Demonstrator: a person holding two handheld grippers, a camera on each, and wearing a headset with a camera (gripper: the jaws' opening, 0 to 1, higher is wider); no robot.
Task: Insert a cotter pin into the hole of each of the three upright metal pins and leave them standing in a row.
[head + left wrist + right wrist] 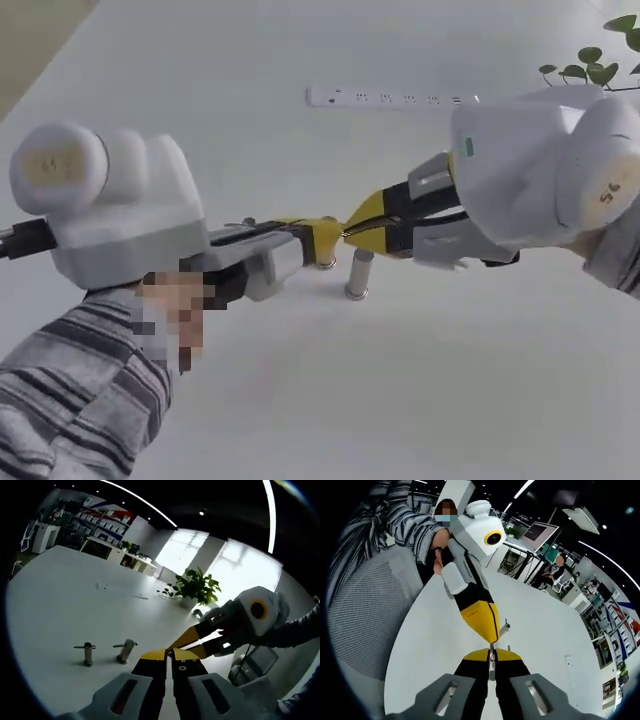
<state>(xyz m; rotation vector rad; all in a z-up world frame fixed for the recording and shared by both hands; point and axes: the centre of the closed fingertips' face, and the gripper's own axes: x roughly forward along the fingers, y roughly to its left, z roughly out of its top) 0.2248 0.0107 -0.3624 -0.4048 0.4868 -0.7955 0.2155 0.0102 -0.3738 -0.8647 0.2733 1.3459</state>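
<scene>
Left tool and right tool both closed, yellow tips meeting (anything pinched too small to tell); two pins upright on worktop just below.

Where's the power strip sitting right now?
In the head view the power strip lies flat on the far part of the white table, beyond the upright metal pin, with the plant to its right.

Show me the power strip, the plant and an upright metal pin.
power strip [390,98], head view, middle of its body.
plant [197,587], left gripper view, its leaves.
upright metal pin [358,272], head view, its shaft.
</scene>
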